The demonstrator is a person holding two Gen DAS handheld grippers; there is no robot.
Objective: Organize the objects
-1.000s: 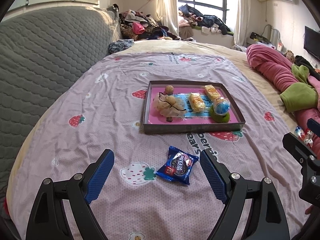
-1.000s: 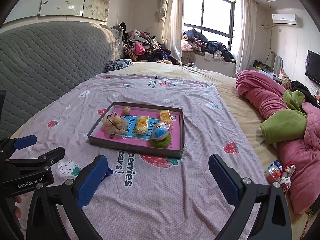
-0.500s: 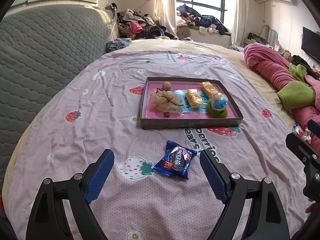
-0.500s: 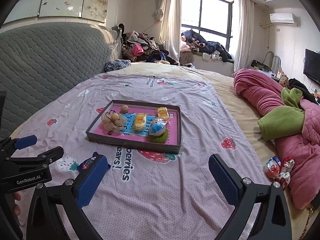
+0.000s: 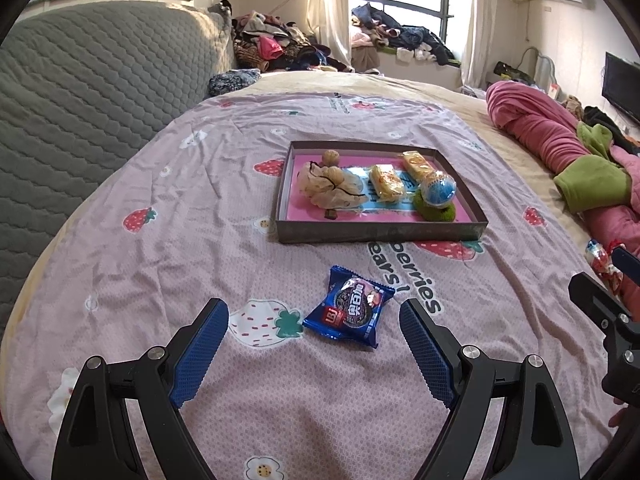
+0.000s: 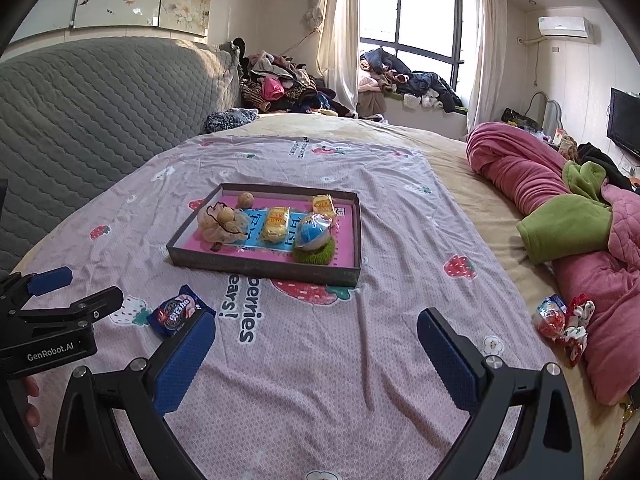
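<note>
Blue cookie packet [image 5: 347, 307]: flat on the strawberry bedsheet [image 5: 168, 248], near side of the snack tray [image 5: 380, 232]. Left claw [image 5: 314, 322]: spread wide, empty, packet lying ahead between its tips. Right claw [image 6: 316, 332]: spread, empty.

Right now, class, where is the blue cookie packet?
In the left wrist view, the blue cookie packet lies on the strawberry sheet, just short of the tray.

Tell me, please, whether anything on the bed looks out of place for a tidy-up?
Yes: the blue cookie packet lies loose on the strawberry sheet, outside the shallow box holding the other snacks. A few wrapped sweets also sit apart by the pink blanket. Nothing looks spilled or damaged.
</note>
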